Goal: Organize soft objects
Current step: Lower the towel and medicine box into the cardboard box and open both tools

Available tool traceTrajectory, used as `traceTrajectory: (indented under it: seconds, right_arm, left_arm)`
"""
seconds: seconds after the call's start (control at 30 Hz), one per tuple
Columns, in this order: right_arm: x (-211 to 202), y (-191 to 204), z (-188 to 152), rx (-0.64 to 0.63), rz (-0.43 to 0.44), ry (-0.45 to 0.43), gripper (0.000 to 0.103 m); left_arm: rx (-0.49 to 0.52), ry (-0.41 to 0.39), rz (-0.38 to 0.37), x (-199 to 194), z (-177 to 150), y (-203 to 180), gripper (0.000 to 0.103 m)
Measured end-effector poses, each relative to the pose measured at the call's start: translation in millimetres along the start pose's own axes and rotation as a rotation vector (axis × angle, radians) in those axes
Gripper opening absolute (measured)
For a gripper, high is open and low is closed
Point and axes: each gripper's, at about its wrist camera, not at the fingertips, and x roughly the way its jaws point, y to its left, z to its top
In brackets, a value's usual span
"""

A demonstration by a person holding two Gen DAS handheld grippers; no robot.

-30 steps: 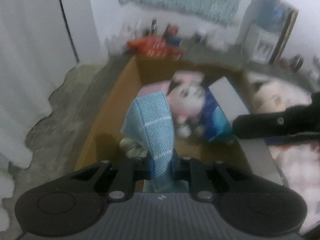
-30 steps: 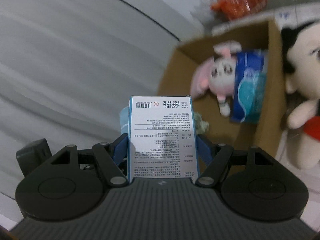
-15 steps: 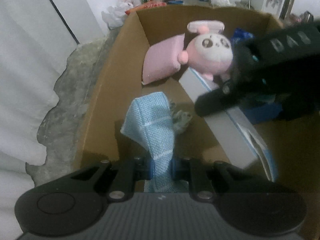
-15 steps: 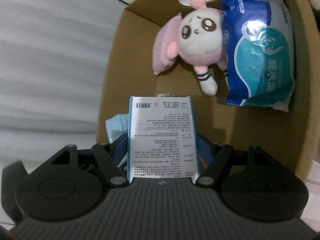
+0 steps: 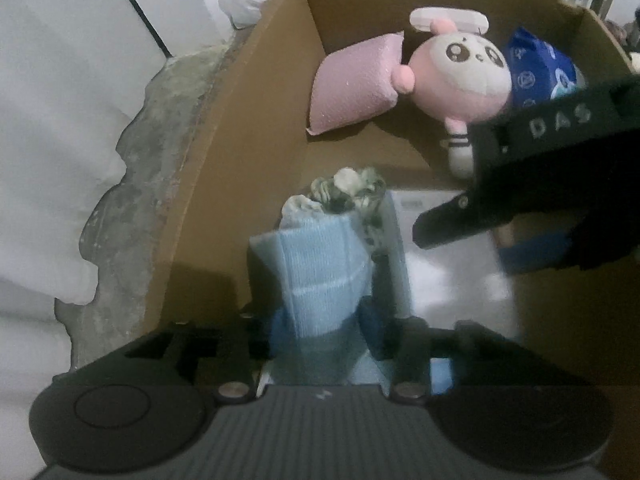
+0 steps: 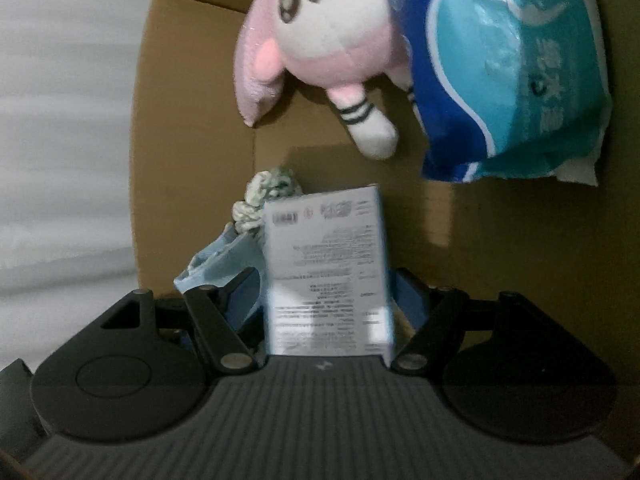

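Both grippers reach down into a brown cardboard box. My left gripper is shut on a light blue cloth, whose far end touches a grey-white knitted bundle on the box floor. My right gripper is shut on a white printed packet, low over the floor; the packet and the gripper body also show in the left wrist view. The blue cloth lies just left of the packet.
A pink plush doll with a pink pillow lies at the box's far end, also in the right wrist view. A blue tissue pack sits beside it. Outside the box's left wall are bare concrete and white sheeting.
Both grippers moved down and forward into the box. The blue cloth now rests against the knitted bundle, and the packet is close to the box floor beside it.
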Motion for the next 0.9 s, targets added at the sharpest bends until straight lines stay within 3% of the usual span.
traceTrajectory:
  seconds: [0.13,0.43,0.53,0.77,0.9]
  right_arm:
    - [6.2,-7.9,0.5,0.021,0.005,0.018,0.074]
    - [27.0,-13.4,3.4,0.023,0.034,0.079,0.075]
    - [21.6,-9.8,2.2,0.015,0.015,0.076,0.079]
    - [-27.8,7.8,-10.6,-0.1,0.02,0.0,0.082]
    - [-80.9,7.7,-28.0,-0.175,0.127,-0.062,0.085]
  left_arm:
    - [-0.005,-0.021,-0.005,-8.5,-0.1,2.7,0.06]
    - [0.01,-0.045,-0.022,-23.1,-4.1,0.0,0.068]
    - [0.013,-0.06,-0.029,-29.2,-6.9,-2.4,0.074]
    - [-0.003,-0.151,-0.046,-64.7,-14.8,-6.2,0.082]
    - [-0.013,-0.234,-0.083,-101.1,-25.9,-10.6,0.087]
